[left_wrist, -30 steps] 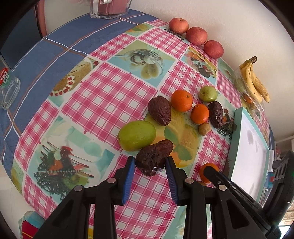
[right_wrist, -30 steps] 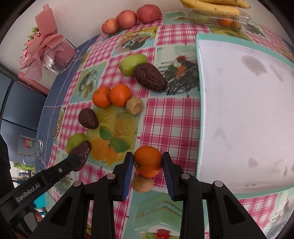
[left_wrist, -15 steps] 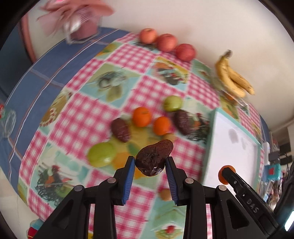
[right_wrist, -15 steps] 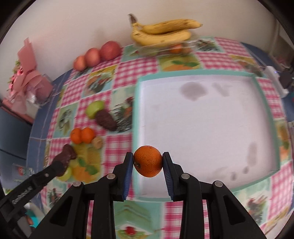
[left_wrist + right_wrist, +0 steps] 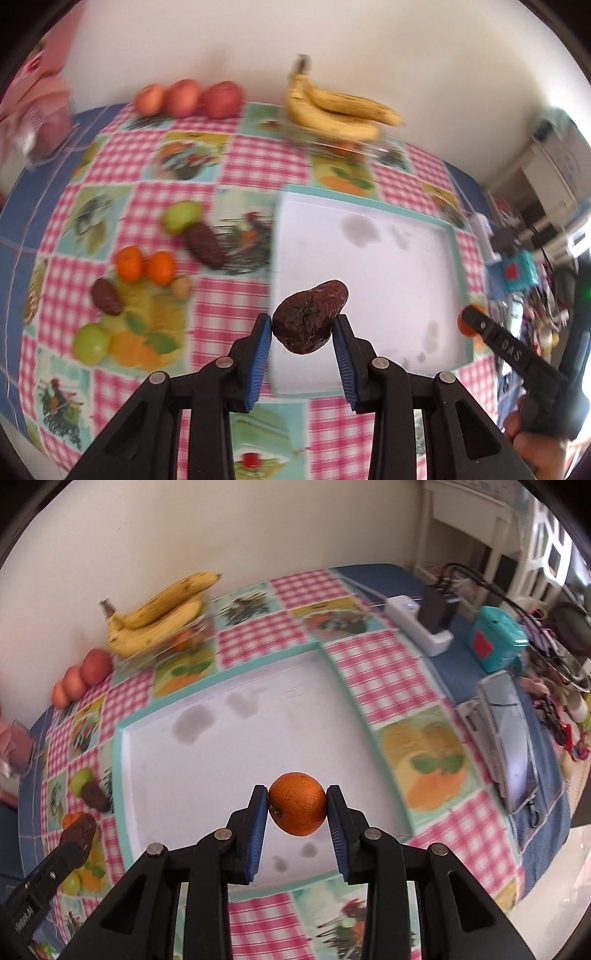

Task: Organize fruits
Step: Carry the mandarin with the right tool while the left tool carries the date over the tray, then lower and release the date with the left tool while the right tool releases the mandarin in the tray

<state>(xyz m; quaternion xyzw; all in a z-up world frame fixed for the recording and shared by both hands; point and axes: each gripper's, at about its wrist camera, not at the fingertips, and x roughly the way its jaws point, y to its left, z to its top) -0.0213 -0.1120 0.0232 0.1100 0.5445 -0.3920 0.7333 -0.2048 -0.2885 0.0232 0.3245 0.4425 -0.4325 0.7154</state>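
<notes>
My left gripper is shut on a dark brown wrinkled fruit, held in the air over the near left part of the white tray. My right gripper is shut on an orange, held above the tray near its front. In the left wrist view the right gripper shows at the tray's right edge with the orange. In the right wrist view the left gripper shows at the lower left with the brown fruit. The tray has nothing in it.
Left of the tray lie two oranges, two more brown fruits, two green fruits and a small tan fruit. Three red apples and bananas line the wall. A power strip and teal box stand right.
Both grippers have lifted their fruit off the tablecloth and swung right over the white tray. The tray now fills the middle of both views.
</notes>
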